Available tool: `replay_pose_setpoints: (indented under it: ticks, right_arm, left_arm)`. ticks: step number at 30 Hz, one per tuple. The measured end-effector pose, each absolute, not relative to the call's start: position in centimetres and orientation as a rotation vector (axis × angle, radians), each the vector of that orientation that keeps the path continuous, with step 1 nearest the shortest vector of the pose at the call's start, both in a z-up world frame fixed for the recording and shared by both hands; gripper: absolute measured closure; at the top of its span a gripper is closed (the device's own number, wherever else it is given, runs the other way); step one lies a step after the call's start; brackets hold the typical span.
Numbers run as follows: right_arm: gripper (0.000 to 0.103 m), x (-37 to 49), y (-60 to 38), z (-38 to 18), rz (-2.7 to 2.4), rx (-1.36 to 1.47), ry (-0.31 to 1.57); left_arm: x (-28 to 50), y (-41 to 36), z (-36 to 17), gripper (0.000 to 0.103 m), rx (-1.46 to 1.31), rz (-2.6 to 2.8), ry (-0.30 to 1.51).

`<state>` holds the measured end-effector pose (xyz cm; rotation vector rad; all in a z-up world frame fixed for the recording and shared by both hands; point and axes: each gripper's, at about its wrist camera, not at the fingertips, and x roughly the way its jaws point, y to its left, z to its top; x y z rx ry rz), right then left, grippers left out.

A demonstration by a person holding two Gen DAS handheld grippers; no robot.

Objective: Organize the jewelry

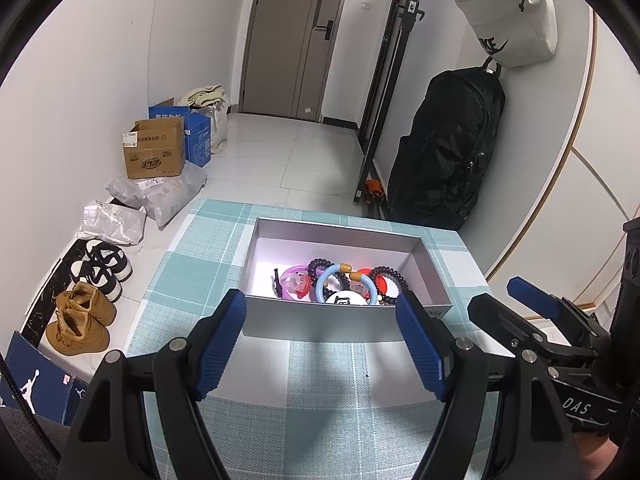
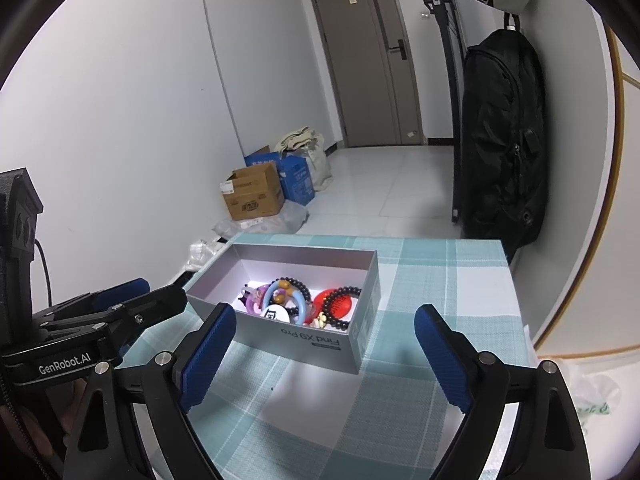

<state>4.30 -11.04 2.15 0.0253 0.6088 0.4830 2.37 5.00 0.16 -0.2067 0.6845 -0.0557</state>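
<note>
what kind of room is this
Most likely a home entryway: a taupe front door with a handle lock, sneakers and tan boots lined along the wall, and a black backpack hanging from a wall hook. The grey jewelry box sits on a checked tablecloth.

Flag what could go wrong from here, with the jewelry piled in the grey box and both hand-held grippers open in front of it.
1. The bracelets overlap in one heap, so pinching one may drag a neighbour out with it.
2. The grey box looks light and sits loose on the checked cloth; a nudge from the left hand-held gripper or right hand-held gripper could slide it.
3. The near wall hides some pieces in the left wrist view, so a reach there is partly blind.
</note>
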Motion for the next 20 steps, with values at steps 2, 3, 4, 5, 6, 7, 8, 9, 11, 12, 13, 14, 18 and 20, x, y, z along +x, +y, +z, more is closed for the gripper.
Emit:
replay_pose_setpoints:
  ticks: [2, 3, 4, 5, 6, 7, 8, 9, 11, 12, 13, 14, 18, 20]
  right_arm:
    - [0.011, 4.32, -11.05, 2.10, 0.482, 0.022, 0.608]
    - [0.011, 4.35, -11.04, 2.07, 0.481, 0.021, 0.609]
    - [0.011, 4.39, -11.03, 2.02, 0.481, 0.022, 0.610]
    - [0.011, 4.41, -11.05, 2.01, 0.480, 0.023, 0.611]
    - [0.011, 4.45, -11.08, 1.99, 0.478, 0.026, 0.612]
    - [0.011, 4.48, -11.13, 1.98, 0.478, 0.029, 0.613]
    - [0.011, 4.48, -11.15, 1.99, 0.477, 0.032, 0.614]
    - [0.011, 4.49, -11.19, 1.98, 0.477, 0.034, 0.615]
    - [0.010, 4.50, -11.19, 1.99, 0.475, 0.035, 0.615]
    - [0.010, 4.52, -11.19, 1.98, 0.475, 0.034, 0.615]
    - [0.010, 4.54, -11.18, 1.97, 0.475, 0.034, 0.616]
    - [0.010, 4.54, -11.18, 1.97, 0.474, 0.034, 0.616]
    - [0.010, 4.55, -11.17, 1.96, 0.474, 0.033, 0.616]
    - [0.010, 4.55, -11.18, 1.97, 0.475, 0.033, 0.616]
  left_arm:
    - [2.39, 5.02, 0.20, 0.030, -0.207, -0.056, 0.681]
    - [2.37, 5.03, 0.23, 0.030, -0.207, -0.057, 0.680]
    - [2.33, 5.05, 0.19, 0.030, -0.207, -0.057, 0.679]
    - [2.32, 5.05, 0.19, 0.030, -0.207, -0.057, 0.679]
    - [2.32, 5.06, 0.18, 0.030, -0.208, -0.058, 0.680]
    - [2.33, 5.08, 0.20, 0.030, -0.210, -0.060, 0.681]
    - [2.31, 5.10, 0.22, 0.030, -0.214, -0.063, 0.681]
    - [2.32, 5.12, 0.24, 0.030, -0.215, -0.064, 0.681]
    - [2.30, 5.13, 0.23, 0.030, -0.213, -0.063, 0.680]
    - [2.30, 5.14, 0.23, 0.030, -0.213, -0.062, 0.680]
    - [2.23, 5.16, 0.26, 0.030, -0.214, -0.063, 0.678]
    - [2.24, 5.13, 0.31, 0.030, -0.213, -0.063, 0.677]
    - [2.25, 4.97, 0.45, 0.030, -0.208, -0.063, 0.665]
    - [2.31, 4.91, 0.46, 0.030, -0.210, -0.066, 0.667]
